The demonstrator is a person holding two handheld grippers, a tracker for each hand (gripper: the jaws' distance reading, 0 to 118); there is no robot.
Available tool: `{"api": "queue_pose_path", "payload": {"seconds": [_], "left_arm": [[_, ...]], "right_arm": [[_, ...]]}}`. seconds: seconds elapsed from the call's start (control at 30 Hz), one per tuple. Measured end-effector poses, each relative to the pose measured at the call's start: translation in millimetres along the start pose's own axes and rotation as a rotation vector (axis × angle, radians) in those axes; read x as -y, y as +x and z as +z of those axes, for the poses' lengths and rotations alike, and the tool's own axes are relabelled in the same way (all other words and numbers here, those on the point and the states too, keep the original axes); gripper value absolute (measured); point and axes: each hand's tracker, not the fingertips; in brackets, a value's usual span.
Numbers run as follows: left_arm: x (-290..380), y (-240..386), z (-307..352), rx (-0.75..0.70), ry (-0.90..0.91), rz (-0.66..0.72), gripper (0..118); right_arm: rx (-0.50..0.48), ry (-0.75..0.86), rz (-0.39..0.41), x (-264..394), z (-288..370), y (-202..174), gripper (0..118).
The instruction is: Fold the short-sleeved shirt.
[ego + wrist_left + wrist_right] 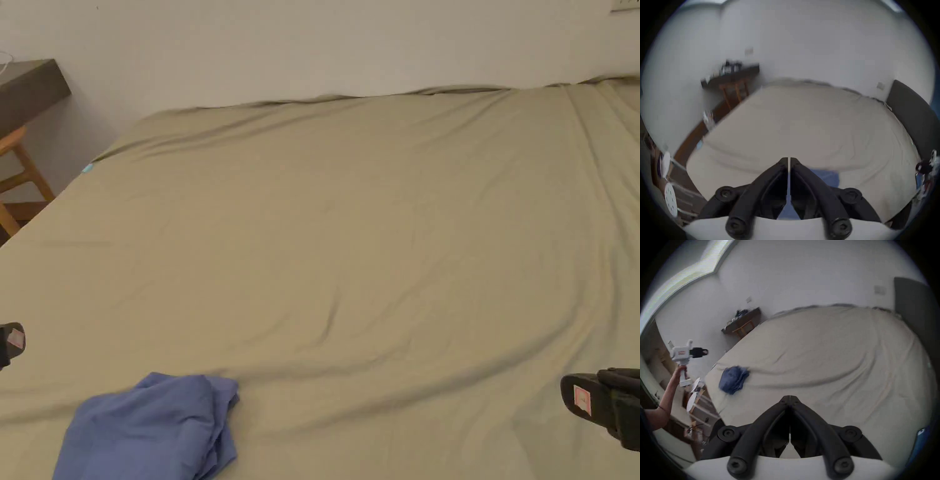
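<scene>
1. While both tools hang in the air over the near edge of the bed [375, 219], nothing is gripped yet: left gripper [789, 160] has its jaws drawn together w/ just a hairline slit between them, and no cloth in it.
2. Right gripper [789, 397] is the same, jaws meeting at the tips, nothing held. In the head view it sits by the near-right corner, well apart from the garment.
3. Blue short-sleeved shirt [153, 428] lies crumpled in a heap at the near-left part of the bed, close to the near edge. Sleeves, collar and hem can't be told apart in the bunch.
4. Beyond it the olive-tan sheet is bare up to the far edge at the wall [312, 44], w/ long shallow wrinkles running across.
5. Far left, off the bed: dark shelf [28, 87] and a wooden chair [19, 181] below it.
6. Risks, my read:
   - Jaws need opening before any grab; pressing down closed would only shove the heap.
   - Grabbing a random fold could take several layers, so the shirt won't spread flat.
   - Heap is near the near edge, so a tug toward the person could drag it off.
   - A loose sheet may get pinched along w/ the shirt.
</scene>
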Motion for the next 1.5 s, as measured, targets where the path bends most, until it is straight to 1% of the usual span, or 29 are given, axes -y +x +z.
{"api": "queue_pose_path", "payload": {"seconds": [0.03, 0.1, 0.2, 0.23, 0.33, 0.43, 0.47, 0.5, 0.67, 0.7, 0.73, 0.77, 0.8, 0.83, 0.93, 1.0, 1.07, 1.13, 1.5], "left_arm": [[-7.4, 19.0, 14.5, 0.024, 0.06, -0.025, 3], [-17.3, 55.1, 35.9, 0.053, 0.187, -0.018, 3], [-30.6, 114.1, 68.0, 0.055, 0.338, -0.046, 3], [-34.6, 138.9, 80.7, 0.052, 0.372, -0.062, 3], [-44.0, 189.6, 105.9, 0.102, 0.439, -0.082, 3], [-47.8, 219.6, 117.3, 0.119, 0.488, -0.097, 3], [-48.8, 228.6, 121.5, 0.126, 0.503, -0.105, 3], [-51.4, 245.3, 130.6, 0.14, 0.502, -0.104, 3], [-53.2, 278.5, 142.4, 0.176, 0.514, -0.131, 3], [-51.5, 281.9, 144.0, 0.18, 0.523, -0.137, 15], [-50.7, 284.3, 145.7, 0.181, 0.529, -0.141, 66], [-52.1, 287.3, 146.5, 0.191, 0.526, -0.143, 100], [-52.2, 288.1, 146.8, 0.21, 0.507, -0.15, 103], [-50.9, 289.5, 149.4, 0.215, 0.515, -0.148, 103], [-51.1, 289.4, 146.4, 0.182, 0.529, -0.16, 103], [-51.4, 285.9, 148.6, 0.172, 0.542, -0.143, 104], [-52.8, 284.3, 155.0, 0.188, 0.53, -0.106, 107], [-55.5, 280.3, 153.7, 0.197, 0.518, -0.095, 110], [-55.9, 278.3, 139.2, 0.181, 0.5, -0.109, 110]], "right_arm": [[0.037, 0.04, 0.008, -4.7, 14.0, 2.7, 2], [0.117, 0.139, 0.027, -12.1, 42.4, 10.5, 2], [0.239, 0.264, 0.065, -25.3, 83.4, 15.8, 2], [0.275, 0.308, 0.071, -29.7, 96.7, 17.9, 2], [0.35, 0.426, 0.06, -44.5, 133.1, 23.1, 2], [0.472, 0.505, 0.104, -57.6, 158.4, 26.3, 2], [0.498, 0.527, 0.115, -61.9, 164.7, 26.8, 2], [0.502, 0.55, 0.116, -66.3, 171.6, 28.6, 2], [0.515, 0.629, 0.107, -82.2, 191.5, 34.2, 2], [0.528, 0.645, 0.12, -83.4, 193.3, 33.9, 3], [0.546, 0.66, 0.129, -85.3, 193.6, 34.6, 21], [0.559, 0.677, 0.13, -85.1, 194.6, 34.0, 62], [0.551, 0.674, 0.126, -85.8, 194.5, 34.6, 102], [0.549, 0.669, 0.124, -87.1, 194.1, 35.4, 118], [0.561, 0.722, 0.14, -81.4, 194.6, 31.3, 118], [0.576, 0.711, 0.145, -81.3, 191.0, 33.8, 118], [0.598, 0.689, 0.137, -82.5, 187.6, 34.5, 118], [0.596, 0.683, 0.135, -82.7, 185.8, 36.0, 118], [0.59, 0.673, 0.146, -80.8, 180.5, 35.5, 118]]}}
